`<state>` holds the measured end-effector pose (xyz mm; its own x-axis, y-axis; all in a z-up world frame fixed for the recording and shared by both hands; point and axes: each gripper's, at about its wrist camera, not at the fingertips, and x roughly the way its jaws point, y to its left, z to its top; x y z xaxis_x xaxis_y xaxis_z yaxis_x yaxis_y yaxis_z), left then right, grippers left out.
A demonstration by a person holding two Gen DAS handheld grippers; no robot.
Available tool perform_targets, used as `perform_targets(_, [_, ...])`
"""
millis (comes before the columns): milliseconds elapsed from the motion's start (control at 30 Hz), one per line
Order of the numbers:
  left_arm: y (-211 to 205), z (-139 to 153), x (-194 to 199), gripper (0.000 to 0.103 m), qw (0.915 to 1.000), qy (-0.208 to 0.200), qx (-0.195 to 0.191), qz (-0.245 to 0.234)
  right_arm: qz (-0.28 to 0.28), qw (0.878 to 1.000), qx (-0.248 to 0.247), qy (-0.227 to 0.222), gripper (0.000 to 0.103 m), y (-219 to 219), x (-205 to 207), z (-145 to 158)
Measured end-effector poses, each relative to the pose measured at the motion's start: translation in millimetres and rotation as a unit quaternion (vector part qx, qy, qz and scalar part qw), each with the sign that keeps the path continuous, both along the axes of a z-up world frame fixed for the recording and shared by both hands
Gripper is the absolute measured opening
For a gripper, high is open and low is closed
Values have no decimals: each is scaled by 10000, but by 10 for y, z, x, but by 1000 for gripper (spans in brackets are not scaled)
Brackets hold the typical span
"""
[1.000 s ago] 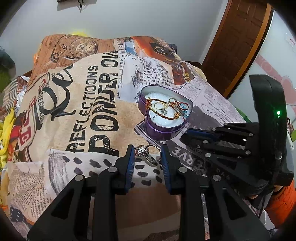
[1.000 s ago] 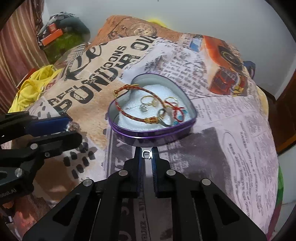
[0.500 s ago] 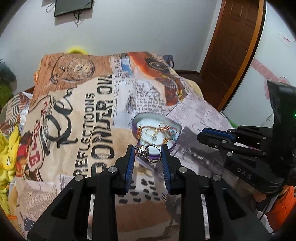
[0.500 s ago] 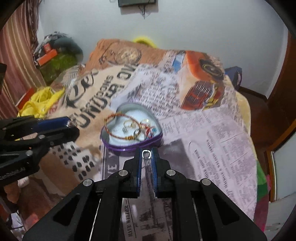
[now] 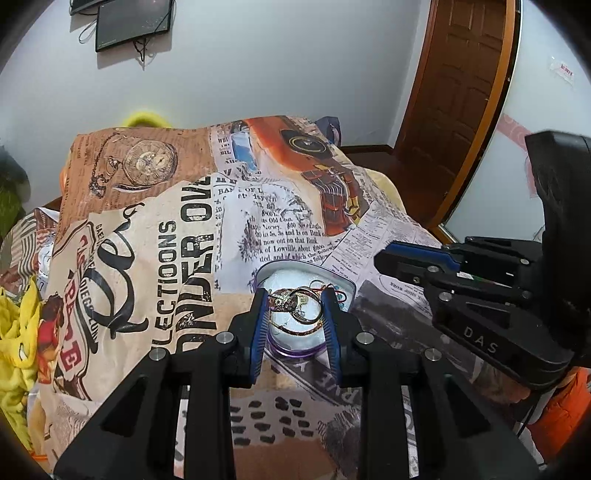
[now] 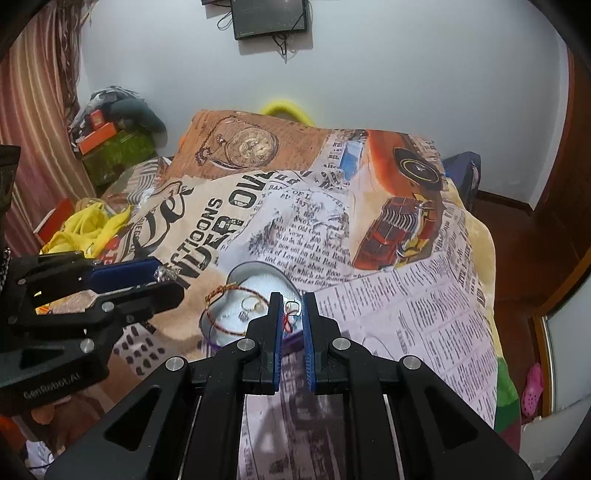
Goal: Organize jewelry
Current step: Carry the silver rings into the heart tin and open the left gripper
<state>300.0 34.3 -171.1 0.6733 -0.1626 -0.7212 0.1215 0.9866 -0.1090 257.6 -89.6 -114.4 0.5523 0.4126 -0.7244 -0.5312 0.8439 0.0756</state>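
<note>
A purple heart-shaped tin with a white lining lies on the printed bedspread. It holds a red-gold bracelet and several rings. My left gripper is shut on a jewelled silver ring and holds it high over the tin; that ring's sparkly head shows in the right wrist view. My right gripper is shut on a small silver ring above the tin's right side.
The bedspread covers a bed. Yellow cloth lies at the left edge. A wooden door stands at the right, a dark screen hangs on the far wall, and boxes and bags are piled at the back left.
Both grippers have risen well above the bed with their rings still held. The tin now looks smaller and sits directly under the fingertips of both.
</note>
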Motion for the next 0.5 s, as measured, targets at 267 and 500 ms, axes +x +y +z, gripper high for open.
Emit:
perform_targets(267, [4,-239,194,28,9992,391,-47,-81,118,9987,-35,498,9,72,222,-247])
perform_targets(500, [-64,-371,263,28,9982,575,-26,-186,188,9973,-32,713,9,86,283,-333])
